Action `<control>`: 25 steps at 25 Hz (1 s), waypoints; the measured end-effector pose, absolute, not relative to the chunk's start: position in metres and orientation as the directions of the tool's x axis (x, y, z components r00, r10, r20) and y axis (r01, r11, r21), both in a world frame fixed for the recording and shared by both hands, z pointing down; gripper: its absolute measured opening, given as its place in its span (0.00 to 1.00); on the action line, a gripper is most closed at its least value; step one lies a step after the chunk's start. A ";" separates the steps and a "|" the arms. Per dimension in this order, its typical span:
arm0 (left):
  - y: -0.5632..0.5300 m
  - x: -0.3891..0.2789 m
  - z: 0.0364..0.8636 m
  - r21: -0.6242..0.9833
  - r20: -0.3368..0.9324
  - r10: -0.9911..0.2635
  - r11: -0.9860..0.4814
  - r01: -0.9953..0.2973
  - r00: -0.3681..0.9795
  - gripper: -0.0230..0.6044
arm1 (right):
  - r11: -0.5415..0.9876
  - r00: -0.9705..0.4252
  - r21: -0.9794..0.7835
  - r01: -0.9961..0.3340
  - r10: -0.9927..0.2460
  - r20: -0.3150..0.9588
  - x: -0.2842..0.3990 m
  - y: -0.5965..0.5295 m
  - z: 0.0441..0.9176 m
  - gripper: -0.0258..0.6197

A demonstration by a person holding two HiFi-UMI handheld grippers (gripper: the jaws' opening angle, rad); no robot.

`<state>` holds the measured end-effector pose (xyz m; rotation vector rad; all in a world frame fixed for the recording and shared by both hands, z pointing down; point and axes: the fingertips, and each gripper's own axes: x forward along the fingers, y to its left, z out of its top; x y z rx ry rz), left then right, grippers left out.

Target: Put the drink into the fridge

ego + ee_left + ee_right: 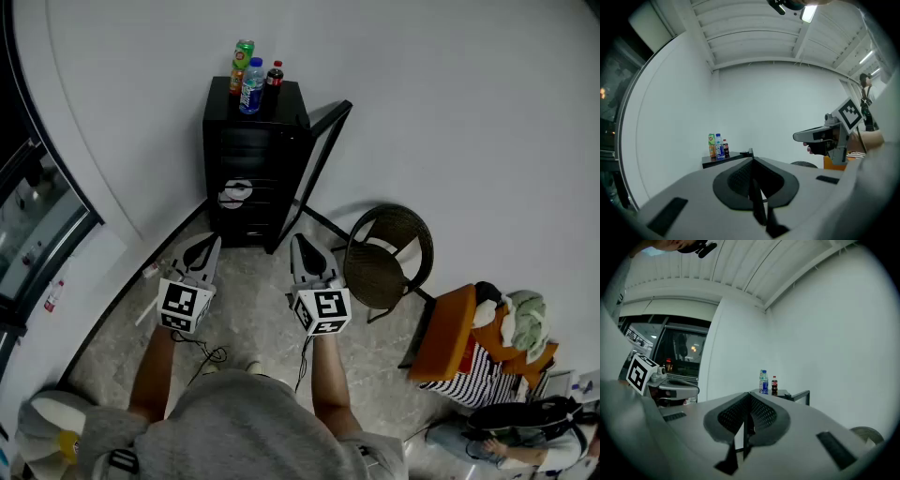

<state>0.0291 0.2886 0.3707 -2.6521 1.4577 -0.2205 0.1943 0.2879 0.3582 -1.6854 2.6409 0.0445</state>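
A black mini fridge stands against the white wall, its glass door swung open to the right. On its top stand three drinks: a green-and-orange bottle, a blue-labelled water bottle and a small cola bottle. Both grippers are held level in front of the fridge, well short of it. My left gripper is shut and empty, and so is my right gripper. The left gripper view shows all three bottles far off. In the right gripper view the water bottle and cola show.
A round wicker chair stands just right of the fridge door. Further right is an orange seat piled with clothes. A glazed door is on the left. A cable lies on the stone floor by my feet.
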 end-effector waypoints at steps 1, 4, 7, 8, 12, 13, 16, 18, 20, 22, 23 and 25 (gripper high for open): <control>0.289 0.031 0.372 -0.164 0.080 -0.845 -0.535 -0.829 0.529 0.04 | 0.421 -0.422 0.018 -0.907 -0.906 -0.022 0.196 0.288 0.359 0.08; 0.289 0.037 0.371 -0.170 0.081 -0.845 -0.535 -0.828 0.529 0.04 | 0.424 -0.424 0.007 -0.906 -0.905 -0.036 0.201 0.288 0.359 0.08; 0.290 0.042 0.366 -0.176 0.076 -0.849 -0.528 -0.831 0.524 0.04 | 0.450 -0.449 -0.013 -0.893 -0.892 -0.046 0.202 0.289 0.356 0.08; 0.291 0.043 0.365 -0.179 0.075 -0.851 -0.525 -0.832 0.521 0.04 | 0.457 -0.456 -0.014 -0.889 -0.889 -0.045 0.202 0.289 0.356 0.08; 0.295 0.049 0.363 -0.178 0.064 -0.859 -0.511 -0.841 0.508 0.04 | 0.478 -0.477 0.004 -0.879 -0.878 -0.035 0.206 0.293 0.358 0.08; 0.296 0.051 0.362 -0.172 0.059 -0.861 -0.507 -0.845 0.505 0.04 | 0.481 -0.481 0.007 -0.876 -0.876 -0.031 0.207 0.294 0.360 0.08; 0.298 0.054 0.364 -0.162 0.061 -0.868 -0.496 -0.853 0.494 0.04 | 0.487 -0.487 0.004 -0.873 -0.873 -0.022 0.211 0.293 0.367 0.08; 0.296 0.055 0.367 -0.167 0.067 -0.868 -0.497 -0.852 0.493 0.04 | 0.491 -0.491 -0.005 -0.871 -0.871 -0.019 0.212 0.290 0.370 0.08; 0.290 0.055 0.370 -0.169 0.072 -0.867 -0.497 -0.851 0.493 0.04 | 0.493 -0.493 -0.004 -0.870 -0.870 -0.018 0.211 0.284 0.372 0.08; 0.278 0.053 0.373 -0.169 0.074 -0.867 -0.498 -0.851 0.492 0.04 | 0.495 -0.495 -0.001 -0.869 -0.869 -0.017 0.208 0.272 0.374 0.08; 0.270 0.051 0.375 -0.169 0.076 -0.867 -0.498 -0.851 0.492 0.04 | 0.495 -0.495 -0.002 -0.869 -0.869 -0.017 0.206 0.265 0.375 0.08; 0.251 0.045 0.380 -0.168 0.082 -0.868 -0.497 -0.851 0.490 0.04 | 0.496 -0.496 -0.004 -0.868 -0.868 -0.015 0.199 0.247 0.378 0.08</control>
